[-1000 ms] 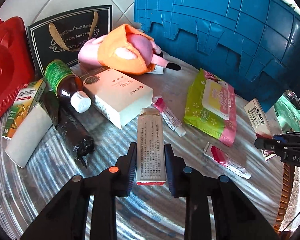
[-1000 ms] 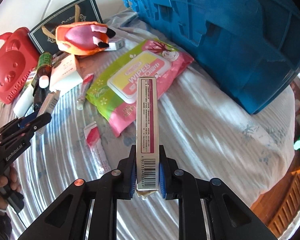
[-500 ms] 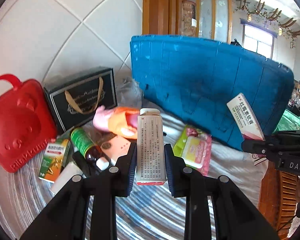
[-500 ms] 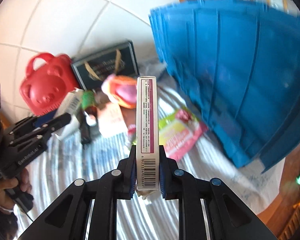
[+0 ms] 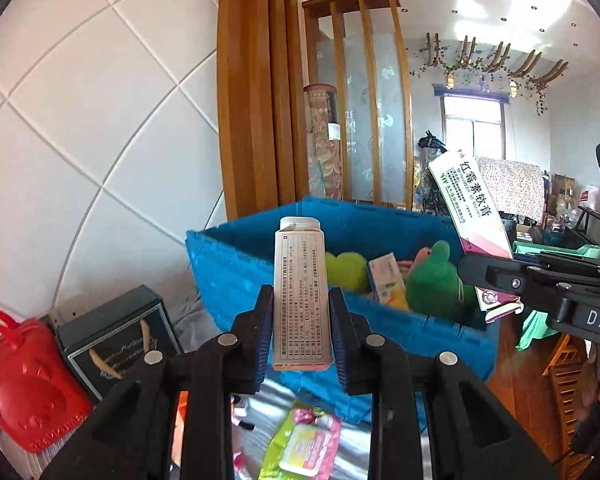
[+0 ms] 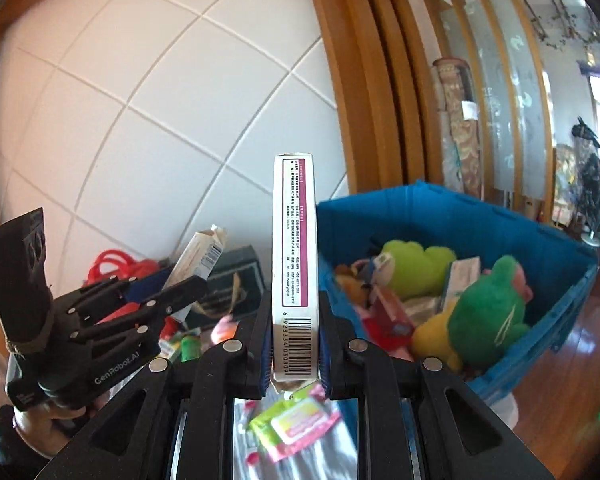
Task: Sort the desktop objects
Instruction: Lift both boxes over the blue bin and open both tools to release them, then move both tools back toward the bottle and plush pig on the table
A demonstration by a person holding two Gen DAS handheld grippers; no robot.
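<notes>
My left gripper point(image 5: 301, 326) is shut on a beige medicine box point(image 5: 301, 292) with printed text, held upright, level with the near wall of the blue crate point(image 5: 236, 264). My right gripper point(image 6: 294, 344) is shut on a white and pink medicine box point(image 6: 294, 248) with a barcode, held upright to the left of the crate point(image 6: 499, 216). The crate holds green plush toys point(image 6: 487, 312) and small boxes. The right gripper with its box point(image 5: 475, 216) shows in the left wrist view. The left gripper point(image 6: 112, 320) shows in the right wrist view.
A red bear-shaped case point(image 5: 20, 384) and a black gift bag point(image 5: 116, 340) stand at the left by the tiled wall. A green and pink wipes pack point(image 5: 303, 444) lies on the table below the grippers. A wooden screen point(image 5: 260, 92) rises behind the crate.
Both grippers have risen from the table with their boxes and moved toward the crate. The crate's inside has come into view.
</notes>
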